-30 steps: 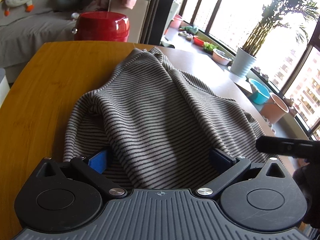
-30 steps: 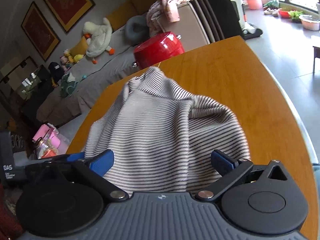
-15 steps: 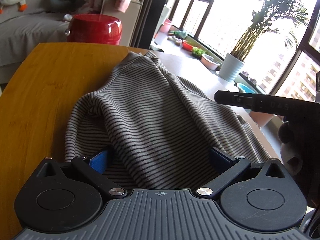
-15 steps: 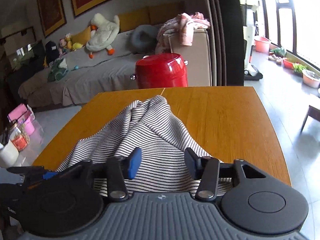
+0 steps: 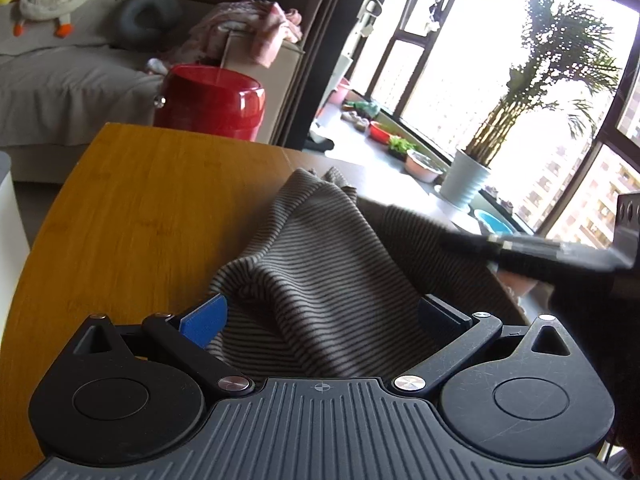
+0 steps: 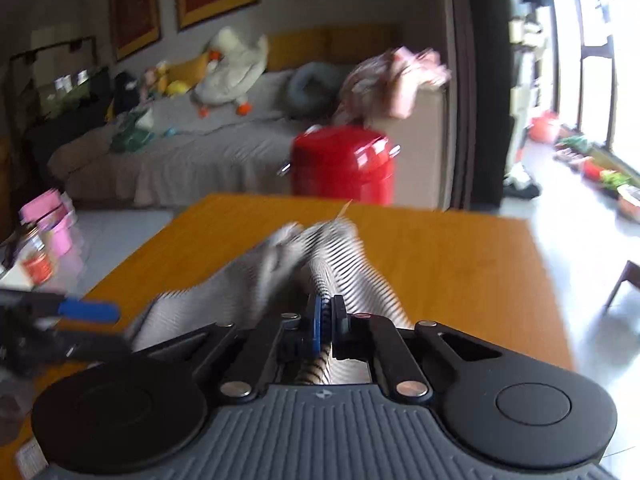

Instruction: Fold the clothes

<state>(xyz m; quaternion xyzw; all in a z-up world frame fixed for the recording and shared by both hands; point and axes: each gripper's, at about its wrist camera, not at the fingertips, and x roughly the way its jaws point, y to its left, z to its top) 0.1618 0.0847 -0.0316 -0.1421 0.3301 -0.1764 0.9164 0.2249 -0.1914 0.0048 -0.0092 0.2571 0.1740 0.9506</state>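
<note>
A grey striped garment lies bunched on the wooden table. My left gripper is open, its blue pads wide apart with the garment's near edge lying between them. My right gripper is shut on a fold of the striped garment and holds it lifted, so the cloth stretches away from it toward the table. The right gripper shows blurred at the right of the left wrist view. The left gripper's blue finger shows at the left of the right wrist view.
A red stool stands past the table's far edge, with a grey sofa behind. Potted plants and bowls line the window sill. Pink containers stand at the left.
My right gripper closed from wide open onto the garment and pulled it up and back. The garment gathered into a narrower heap. The left gripper stayed open.
</note>
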